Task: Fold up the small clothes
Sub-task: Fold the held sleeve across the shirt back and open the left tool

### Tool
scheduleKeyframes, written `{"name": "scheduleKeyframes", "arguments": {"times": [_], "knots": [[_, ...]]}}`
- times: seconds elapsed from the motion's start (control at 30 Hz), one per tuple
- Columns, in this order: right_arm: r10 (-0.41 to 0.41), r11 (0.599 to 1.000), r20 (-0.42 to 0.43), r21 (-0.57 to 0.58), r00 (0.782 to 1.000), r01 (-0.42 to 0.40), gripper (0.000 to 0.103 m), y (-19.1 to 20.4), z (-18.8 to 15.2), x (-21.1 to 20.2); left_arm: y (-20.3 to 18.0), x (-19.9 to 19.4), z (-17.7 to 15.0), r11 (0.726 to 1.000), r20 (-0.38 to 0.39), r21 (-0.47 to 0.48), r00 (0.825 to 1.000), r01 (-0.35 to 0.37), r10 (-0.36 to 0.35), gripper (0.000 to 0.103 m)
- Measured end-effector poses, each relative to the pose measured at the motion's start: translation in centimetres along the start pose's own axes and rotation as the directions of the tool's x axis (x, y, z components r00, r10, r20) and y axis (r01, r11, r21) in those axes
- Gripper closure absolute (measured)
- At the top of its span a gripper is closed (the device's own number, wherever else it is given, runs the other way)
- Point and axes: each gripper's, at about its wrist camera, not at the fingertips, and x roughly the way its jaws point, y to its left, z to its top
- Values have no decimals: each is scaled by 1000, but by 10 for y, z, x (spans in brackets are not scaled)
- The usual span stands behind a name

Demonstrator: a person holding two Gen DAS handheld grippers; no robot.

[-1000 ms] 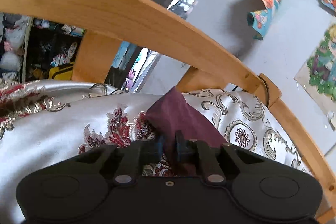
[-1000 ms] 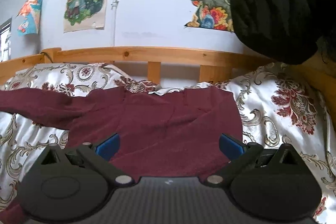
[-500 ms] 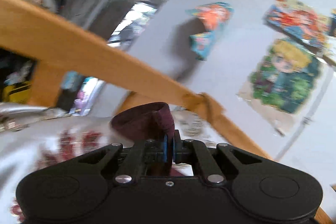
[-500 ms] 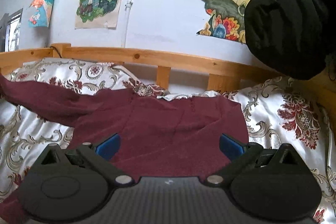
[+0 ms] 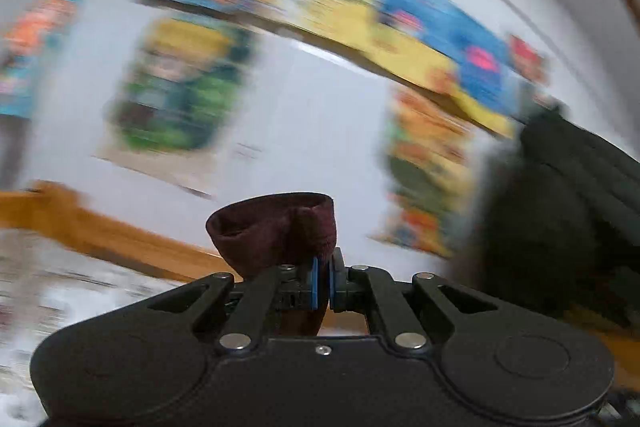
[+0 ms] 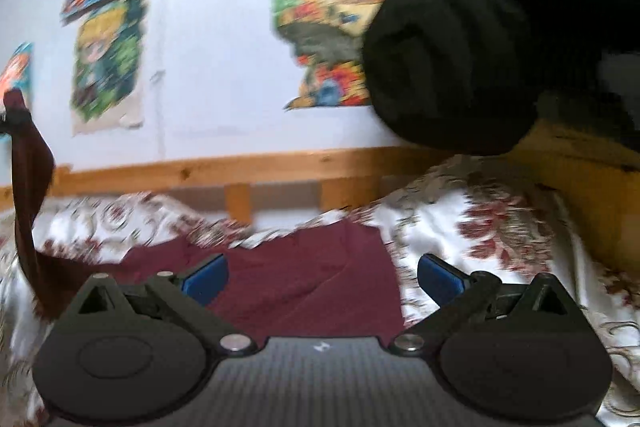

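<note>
A floral satin bedspread [image 6: 500,227] lies before a poster-covered wall [image 6: 208,67]. The left gripper [image 5: 322,269], jaws clamped, lifts the maroon garment's [image 6: 304,283] end. The right gripper [image 6: 320,277] hovers wide open above it, gripping nothing.

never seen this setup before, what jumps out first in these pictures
The dark red garment spread on the patterned bedcover stands out, one end lifted at far left by the left tool, shut on it. The right tool hangs open over the cloth. Bright posters cover the wall behind.
</note>
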Motion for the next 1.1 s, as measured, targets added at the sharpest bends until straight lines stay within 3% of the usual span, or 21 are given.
{"name": "scheduleKeyframes", "arguments": {"times": [0.1, 0.23, 0.37, 0.53, 0.7, 0.83, 1.0, 1.1], "knots": [[-39, 998, 17, 46, 999, 38, 0, -20, 6, 0, -44, 15, -25, 988, -76, 36, 986, 152, -149, 99], [-86, 993, 30, 86, 996, 84, 0, -44, 12, -1, -93, 31, -74, 957, -224, 17, 934, 291, -280, 99], [-154, 983, 35, 103, 987, 150, 0, -63, 15, -2, -115, 39, -120, 947, -343, -73, 884, 312, -317, 99], [-167, 969, 6, 183, 986, 164, 0, -84, 13, 2, -124, 54, -156, 949, -464, -126, 829, 288, -313, 97], [-146, 969, -35, 196, 989, 150, 0, -84, 8, 7, -116, 50, -164, 948, -533, -134, 785, 288, -314, 77], [-112, 978, -63, 167, 992, 121, 0, -73, 3, 13, -102, 44, -151, 945, -566, -145, 758, 294, -323, 48], [-26, 990, -126, 136, 992, 44, 0, -54, -5, 24, -71, 32, -123, 947, -626, -109, 719, 302, -302, 32], [38, 994, -192, 112, 981, -16, 0, -38, -13, 35, -42, 24, -107, 959, -641, -70, 725, 273, -253, 22]]}}
